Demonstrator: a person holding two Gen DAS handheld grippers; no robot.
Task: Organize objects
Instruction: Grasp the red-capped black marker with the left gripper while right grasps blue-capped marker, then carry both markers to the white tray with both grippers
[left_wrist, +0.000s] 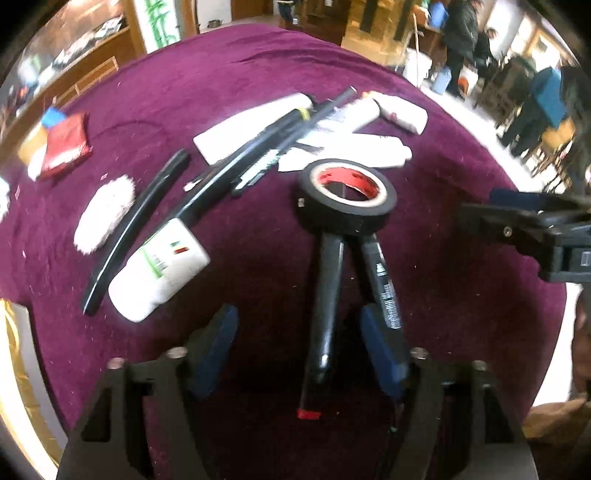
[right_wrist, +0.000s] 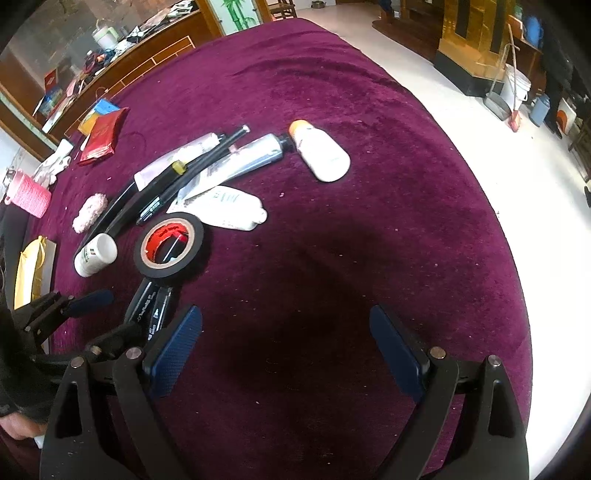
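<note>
Left gripper (left_wrist: 295, 347) spread wide around two black marker pens (left_wrist: 327, 306), right gripper (right_wrist: 286, 354) wide and empty, black tape roll (left_wrist: 347, 195) atop the pens' far ends — white tubes (left_wrist: 255, 125), white bottle (left_wrist: 162, 269) beyond on purple cloth (left_wrist: 443, 295).

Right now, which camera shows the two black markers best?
The left wrist view: both markers lie full length between the open left tool, tips under the tape roll. The right wrist view shows only their upper halves, the rest hidden behind the left tool.
</note>
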